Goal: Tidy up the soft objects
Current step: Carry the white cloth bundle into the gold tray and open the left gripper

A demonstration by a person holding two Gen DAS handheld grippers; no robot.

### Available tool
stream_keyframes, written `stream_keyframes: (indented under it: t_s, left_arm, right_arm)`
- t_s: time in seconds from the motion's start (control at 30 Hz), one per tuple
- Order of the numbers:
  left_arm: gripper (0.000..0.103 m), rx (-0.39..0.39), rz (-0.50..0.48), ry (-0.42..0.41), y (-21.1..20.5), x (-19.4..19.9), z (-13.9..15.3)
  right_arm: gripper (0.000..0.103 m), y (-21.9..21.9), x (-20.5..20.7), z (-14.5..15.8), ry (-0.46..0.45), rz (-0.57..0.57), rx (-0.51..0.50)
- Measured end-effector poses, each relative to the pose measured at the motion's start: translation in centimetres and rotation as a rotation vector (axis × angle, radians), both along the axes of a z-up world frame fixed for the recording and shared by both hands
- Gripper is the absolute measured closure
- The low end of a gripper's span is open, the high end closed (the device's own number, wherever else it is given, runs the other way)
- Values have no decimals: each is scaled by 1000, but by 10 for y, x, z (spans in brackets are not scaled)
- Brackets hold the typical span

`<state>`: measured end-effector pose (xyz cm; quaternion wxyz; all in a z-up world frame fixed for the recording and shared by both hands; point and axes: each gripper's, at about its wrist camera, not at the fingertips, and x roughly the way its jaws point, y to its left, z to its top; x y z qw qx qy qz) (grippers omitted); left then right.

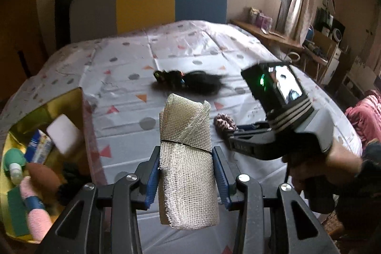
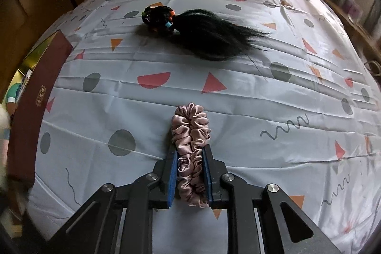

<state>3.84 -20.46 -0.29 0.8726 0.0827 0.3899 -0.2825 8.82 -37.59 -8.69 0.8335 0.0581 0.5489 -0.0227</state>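
**Two grippers holding soft items above the patterned tablecloth**

Left wrist view: black, blue-padded left gripper (image 1: 187, 173) is clamping a cream rolled gauze bandage (image 1: 187, 158) bound by a thin black band, and is holding it above the grey tablecloth printed with dots and triangles (image 1: 190, 44). An open gold-lined box (image 1: 78, 116) of assorted items is sitting at left.

Right wrist view: right gripper (image 2: 191, 173) is squeezing a dusty-pink satin scrunchie (image 2: 191, 137) just over the cloth; a black hairpiece with coloured bands (image 2: 202, 36) is lying beyond, well apart.

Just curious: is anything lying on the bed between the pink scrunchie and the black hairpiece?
Nothing: the right wrist view shows only bare patterned sheet between scrunchie and hairpiece.
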Motion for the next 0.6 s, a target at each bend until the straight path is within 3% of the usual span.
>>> stream_keyframes:
  t_s: [0.23, 0.6]
  left_arm:
    - [62, -23, 45, -19, 28, -2, 20]
    - [62, -54, 127, -20, 68, 1, 29]
  right_arm:
    - [84, 2, 0, 0, -14, 20, -25]
    - [84, 9, -2, 0, -27, 44, -64]
